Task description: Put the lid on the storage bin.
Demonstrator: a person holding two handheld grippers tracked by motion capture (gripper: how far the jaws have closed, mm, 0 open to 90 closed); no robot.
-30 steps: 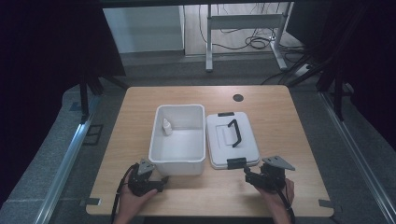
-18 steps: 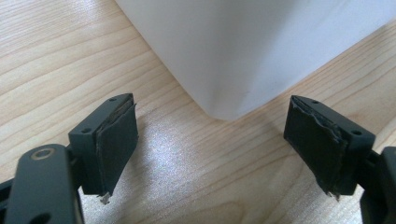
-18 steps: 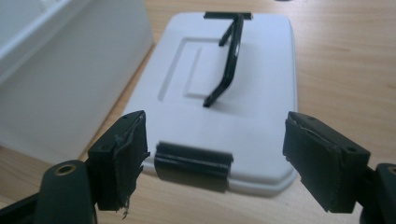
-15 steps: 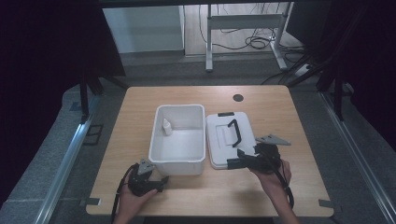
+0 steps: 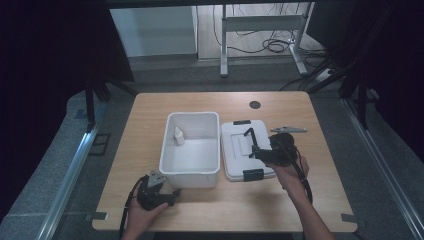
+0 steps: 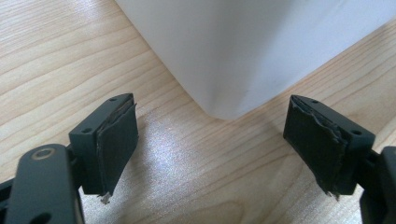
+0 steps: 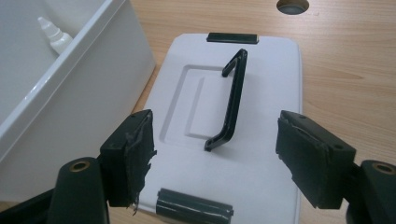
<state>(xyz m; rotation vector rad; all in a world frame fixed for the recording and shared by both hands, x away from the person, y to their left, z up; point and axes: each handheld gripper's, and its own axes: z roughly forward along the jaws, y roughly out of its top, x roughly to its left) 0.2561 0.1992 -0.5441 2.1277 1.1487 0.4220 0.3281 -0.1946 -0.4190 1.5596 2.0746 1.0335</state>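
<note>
The lid [image 5: 247, 152] lies flat on the table [image 5: 320, 120], just to the right of the open white box [image 5: 190, 170] and close against its side. Its black handle [image 7: 231, 102] stands upright along the middle of the lid, and a black latch [image 7: 194, 207] shows at the near edge with another at the far edge.

My right gripper [image 7: 215, 158] is over the near half of the lid, aimed along the handle. Its jaws are spread wide, one on each side of the handle's near foot, and they touch nothing — no grip is made yet. In the high view the right gripper [image 5: 270, 152] hangs above the lid's right part.

My left gripper [image 6: 210, 149] is low by the box's near left corner. Its jaws are likewise spread apart and hold nothing; the corner of the box sits ahead of them, apart from both pads.

Inside the box a small white bottle [image 5: 178, 136] stands against the far left wall.

Judgement on progress: the work appears to be closing the box. The box is loaded and still uncovered — the lid is untouched. Left to do, as I judge it: close on the handle, lift, set the lid over the box, seat the latches.
</note>
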